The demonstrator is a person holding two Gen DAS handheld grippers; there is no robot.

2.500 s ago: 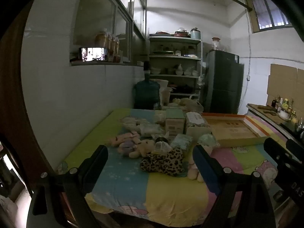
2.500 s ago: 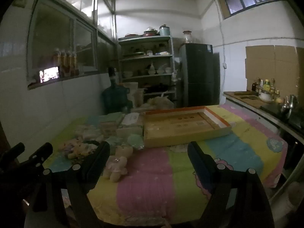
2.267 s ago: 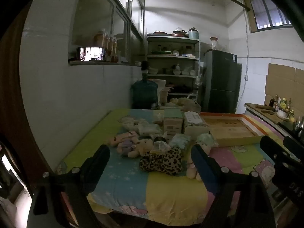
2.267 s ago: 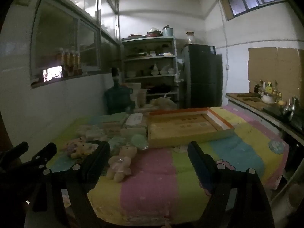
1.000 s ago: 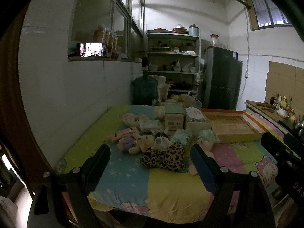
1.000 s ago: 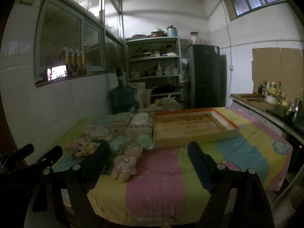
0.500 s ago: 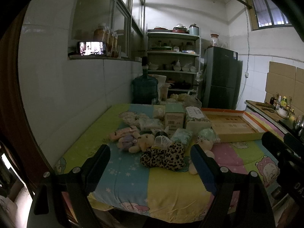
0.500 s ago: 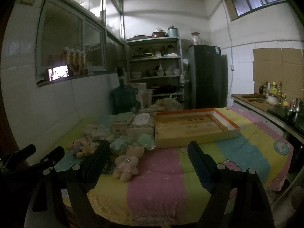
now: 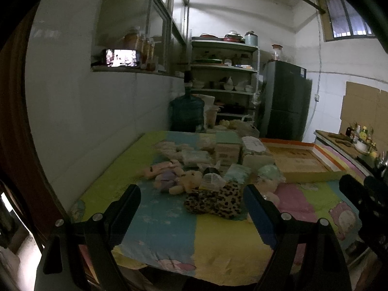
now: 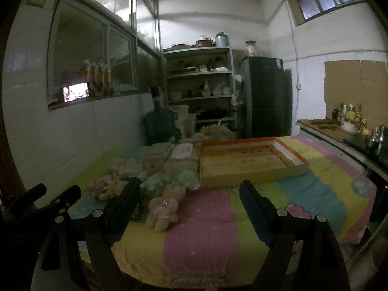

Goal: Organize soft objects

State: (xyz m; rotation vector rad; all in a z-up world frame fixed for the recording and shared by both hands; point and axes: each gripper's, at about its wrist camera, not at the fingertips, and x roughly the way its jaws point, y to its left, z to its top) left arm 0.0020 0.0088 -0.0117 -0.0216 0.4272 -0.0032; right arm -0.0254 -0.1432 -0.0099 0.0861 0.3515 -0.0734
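Left gripper (image 9: 191, 205) wide open, holding nothing, hanging over the near edge of the table (image 9: 157, 232). Just ahead of it, the leopard-print soft toy (image 9: 215, 200), with a heap of plush toys (image 9: 174, 174) and packets behind. Bare blue and yellow cloth below and to its left. Right gripper (image 10: 189, 197) wide open too, empty. Pink teddy (image 10: 163, 209) just ahead, near its left finger. Open pink and green cloth ahead and to its right. Flat cardboard tray (image 10: 252, 162) farther ahead, close to boxes (image 10: 169, 157)

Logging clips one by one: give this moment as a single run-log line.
stage: approach | left gripper: open, empty | right gripper: open, empty | soft toys: heaped on table | tray: empty
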